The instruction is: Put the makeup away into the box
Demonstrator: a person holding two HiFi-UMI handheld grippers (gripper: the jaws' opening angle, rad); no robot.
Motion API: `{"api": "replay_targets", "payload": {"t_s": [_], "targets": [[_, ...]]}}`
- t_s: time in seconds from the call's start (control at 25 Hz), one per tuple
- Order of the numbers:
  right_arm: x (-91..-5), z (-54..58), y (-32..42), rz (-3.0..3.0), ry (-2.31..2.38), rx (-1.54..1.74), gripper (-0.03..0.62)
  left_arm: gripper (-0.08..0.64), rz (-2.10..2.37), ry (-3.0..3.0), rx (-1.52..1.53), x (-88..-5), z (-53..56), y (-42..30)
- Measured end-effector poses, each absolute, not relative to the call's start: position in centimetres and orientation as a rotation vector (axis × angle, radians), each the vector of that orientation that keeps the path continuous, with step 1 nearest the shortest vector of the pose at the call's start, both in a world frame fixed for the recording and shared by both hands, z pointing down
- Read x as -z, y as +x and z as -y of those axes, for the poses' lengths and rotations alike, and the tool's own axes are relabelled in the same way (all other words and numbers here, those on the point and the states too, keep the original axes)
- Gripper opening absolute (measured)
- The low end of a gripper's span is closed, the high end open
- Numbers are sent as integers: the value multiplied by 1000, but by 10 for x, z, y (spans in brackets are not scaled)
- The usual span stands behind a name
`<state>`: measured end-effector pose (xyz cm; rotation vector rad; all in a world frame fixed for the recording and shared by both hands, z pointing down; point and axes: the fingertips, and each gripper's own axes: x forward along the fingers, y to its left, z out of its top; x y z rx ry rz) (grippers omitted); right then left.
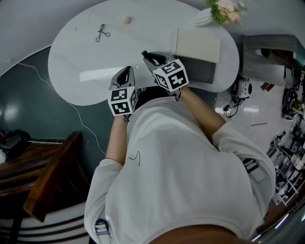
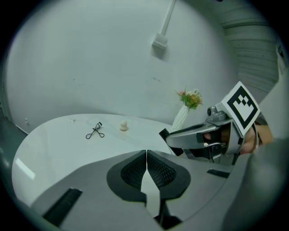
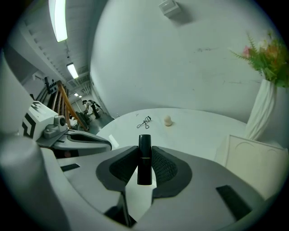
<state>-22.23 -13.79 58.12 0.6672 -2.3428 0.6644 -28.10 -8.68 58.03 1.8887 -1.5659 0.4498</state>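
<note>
Two grippers are held close together over the near edge of a white oval table [image 1: 71, 62], each in one of the person's hands. The right gripper [image 3: 144, 151] is clamped on a black lipstick tube [image 3: 144, 158]. The tube stands lengthwise between the ribbed pads, pressed on both sides, and its top end pokes out past the jaw tips. The left gripper [image 2: 146, 166] has its jaws brought together, pad against pad, with nothing between them. In the head view it sits just to the left of the right one and a little nearer to the person. Immediately to the right of the right gripper lies the box [image 1: 198, 45], which shows a white panel on its far side and a grey part on its near side, at the table's right end. The lipstick is not in it: it is up in the jaws, just beside the box's left edge. Farther out on the tabletop, well apart from both grippers, a black eyelash curler [image 1: 101, 33] lies flat towards the far left. A small beige makeup sponge [image 1: 127, 20] stands to its right, near the far rim. Behind the box, at the far right edge of the table, a white vase [image 1: 204, 18] holds pink and green flowers [image 1: 225, 9].
</note>
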Motion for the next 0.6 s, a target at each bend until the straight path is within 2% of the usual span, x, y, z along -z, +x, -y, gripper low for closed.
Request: {"api": "replay_targets", "payload": {"t_s": [0.6], "targets": [[-565, 128, -104, 2290, 1055, -738, 92, 21, 1225, 2152, -567, -595, 101, -171]]}}
